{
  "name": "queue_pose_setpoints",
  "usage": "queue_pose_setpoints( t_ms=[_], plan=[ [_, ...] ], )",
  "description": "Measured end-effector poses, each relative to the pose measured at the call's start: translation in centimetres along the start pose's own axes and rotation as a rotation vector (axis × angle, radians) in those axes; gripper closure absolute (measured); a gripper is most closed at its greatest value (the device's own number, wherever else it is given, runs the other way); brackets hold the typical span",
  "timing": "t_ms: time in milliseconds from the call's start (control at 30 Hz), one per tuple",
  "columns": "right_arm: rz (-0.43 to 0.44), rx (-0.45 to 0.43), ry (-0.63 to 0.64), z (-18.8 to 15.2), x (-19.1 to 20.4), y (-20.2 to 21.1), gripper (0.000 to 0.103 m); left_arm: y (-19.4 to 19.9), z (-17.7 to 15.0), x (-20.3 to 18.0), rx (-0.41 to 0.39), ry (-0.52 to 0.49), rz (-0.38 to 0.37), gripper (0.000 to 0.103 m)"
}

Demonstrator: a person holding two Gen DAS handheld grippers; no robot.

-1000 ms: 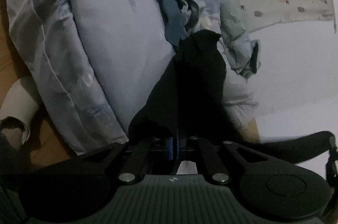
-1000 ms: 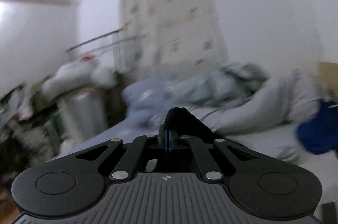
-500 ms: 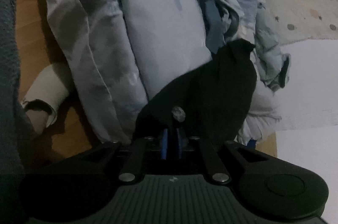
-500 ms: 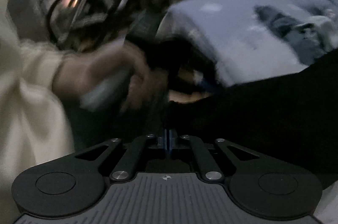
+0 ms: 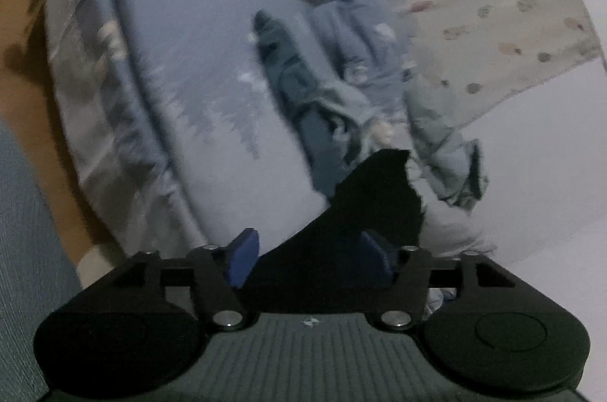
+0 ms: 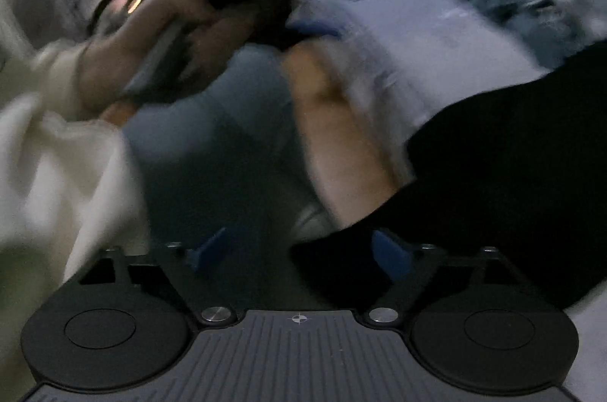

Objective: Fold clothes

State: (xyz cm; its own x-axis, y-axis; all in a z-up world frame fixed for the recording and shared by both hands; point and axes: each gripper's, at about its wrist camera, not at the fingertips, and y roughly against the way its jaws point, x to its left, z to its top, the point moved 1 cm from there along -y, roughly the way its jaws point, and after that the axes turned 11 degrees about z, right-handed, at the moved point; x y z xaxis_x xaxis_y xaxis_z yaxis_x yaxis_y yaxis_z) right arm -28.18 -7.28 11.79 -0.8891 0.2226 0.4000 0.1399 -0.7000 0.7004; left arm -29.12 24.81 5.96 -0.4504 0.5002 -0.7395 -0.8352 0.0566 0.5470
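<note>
The quilt (image 5: 212,121) covers the bed, with crumpled blue clothes (image 5: 322,106) on it. The black garment (image 5: 364,212) lies over the quilt's edge, partly between my left tongs (image 5: 309,259), whose jaws are opening, pads clear of it. My right tongs (image 6: 299,256) are opening too, the garment (image 6: 493,182) against the right pad.

Left gripper (image 5: 309,259) sits low in its frame, blue jaws spread and opening. Right gripper (image 6: 299,256) sits at lower centre, jaws wide and opening. A blurred hand (image 6: 151,34) in a cream sleeve (image 6: 57,151) fills the right view's upper left.
</note>
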Motion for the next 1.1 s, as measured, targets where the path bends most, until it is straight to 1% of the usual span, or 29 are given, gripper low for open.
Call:
queue_pose_setpoints(
  t_ms=[33,67,133,167,200,233,267,300,333,367,433,467,500,567,633,733,800,833,867,900,933,967,1000,1067,1100],
  plan=[
    [-0.06,-0.047,-0.034,0.0,-1.0,0.4,0.012,0.1,0.1,-0.5,-0.006,-0.016,-0.011,0.023],
    [-0.112,-0.074,-0.075,0.0,-2.0,0.4,0.012,0.0,0.1,-1.1,0.002,-0.043,-0.025,0.019],
    [-0.205,-0.101,-0.165,-0.1,-4.0,-0.3,0.012,-0.3,0.0,-2.2,0.021,-0.099,-0.05,0.018],
    [-0.251,-0.114,-0.21,-0.2,-5.0,-0.6,0.012,-0.6,-0.3,-2.9,0.045,-0.142,-0.057,0.017],
    [-0.274,-0.11,-0.246,-0.3,-5.6,-1.0,0.012,-0.9,-0.6,-3.6,0.066,-0.187,-0.058,0.017],
    [-0.28,-0.092,-0.276,-0.5,-6.0,-1.3,0.012,-1.1,-0.8,-4.2,0.078,-0.23,-0.054,0.017],
    [-0.275,-0.079,-0.278,-0.8,-5.9,-1.6,0.012,-1.2,-1.1,-4.6,0.084,-0.266,-0.049,0.017],
    [-0.252,-0.067,-0.22,-1.2,-4.8,-1.7,0.012,-1.4,-1.3,-5.0,0.088,-0.297,-0.045,0.017],
    [-0.22,-0.053,-0.134,-1.6,-3.4,-1.9,0.012,-1.4,-1.3,-5.2,0.088,-0.308,-0.043,0.017],
    [-0.206,-0.021,-0.033,-2.2,-1.9,-2.1,0.011,-1.5,-1.4,-5.4,0.087,-0.316,-0.043,0.017],
    [-0.204,0.076,0.178,-3.4,0.9,-2.9,0.011,-1.4,-1.5,-5.2,0.087,-0.298,-0.044,0.017],
    [-0.205,0.141,0.278,-4.1,1.8,-3.7,0.011,-1.4,-1.5,-5.1,0.086,-0.287,-0.044,0.017],
    [-0.196,0.193,0.355,-4.8,2.5,-4.3,0.011,-1.4,-1.5,-5.0,0.085,-0.275,-0.042,0.017],
    [-0.151,0.237,0.413,-5.6,3.3,-5.0,0.011,-1.3,-1.8,-4.8,0.083,-0.261,-0.038,0.017],
    [-0.1,0.251,0.442,-5.7,4.1,-5.9,0.011,-1.1,-2.0,-4.8,0.083,-0.256,-0.03,0.017],
    [-0.102,0.243,0.495,-5.6,4.6,-7.6,0.012,-0.7,-2.3,-4.8,0.084,-0.252,-0.027,0.017],
    [-0.089,0.24,0.478,-5.3,3.8,-8.4,0.013,-0.5,-2.5,-4.8,0.082,-0.248,-0.028,0.017],
    [-0.077,0.247,0.461,-5.4,3.3,-8.7,0.018,-0.4,-2.5,-4.9,0.081,-0.248,-0.029,0.017],
    [-0.075,0.266,0.455,-5.6,3.3,-9.0,0.029,-0.3,-2.5,-4.9,0.08,-0.249,-0.029,0.017],
    [-0.077,0.295,0.458,-6.1,3.4,-9.5,0.035,-0.1,-2.5,-5.0,0.079,-0.25,-0.029,0.017],
    [-0.076,0.325,0.462,-6.4,3.3,-10.2,0.048,0.0,-2.5,-5.0,0.077,-0.251,-0.03,0.017],
    [-0.066,0.339,0.462,-6.8,3.2,-10.4,0.057,0.2,-2.5,-5.0,0.072,-0.251,-0.032,0.017],
    [-0.051,0.329,0.453,-7.1,3.2,-10.3,0.061,0.3,-2.4,-5.0,0.067,-0.253,-0.034,0.017],
    [-0.088,0.283,0.43,-6.8,3.1,-9.6,0.093,0.6,-2.3,-4.9,0.056,-0.249,-0.032,0.017],
    [-0.115,0.26,0.418,-6.6,3.0,-9.2,0.095,0.7,-2.2,-4.8,0.055,-0.244,-0.031,0.017]
  ],
)
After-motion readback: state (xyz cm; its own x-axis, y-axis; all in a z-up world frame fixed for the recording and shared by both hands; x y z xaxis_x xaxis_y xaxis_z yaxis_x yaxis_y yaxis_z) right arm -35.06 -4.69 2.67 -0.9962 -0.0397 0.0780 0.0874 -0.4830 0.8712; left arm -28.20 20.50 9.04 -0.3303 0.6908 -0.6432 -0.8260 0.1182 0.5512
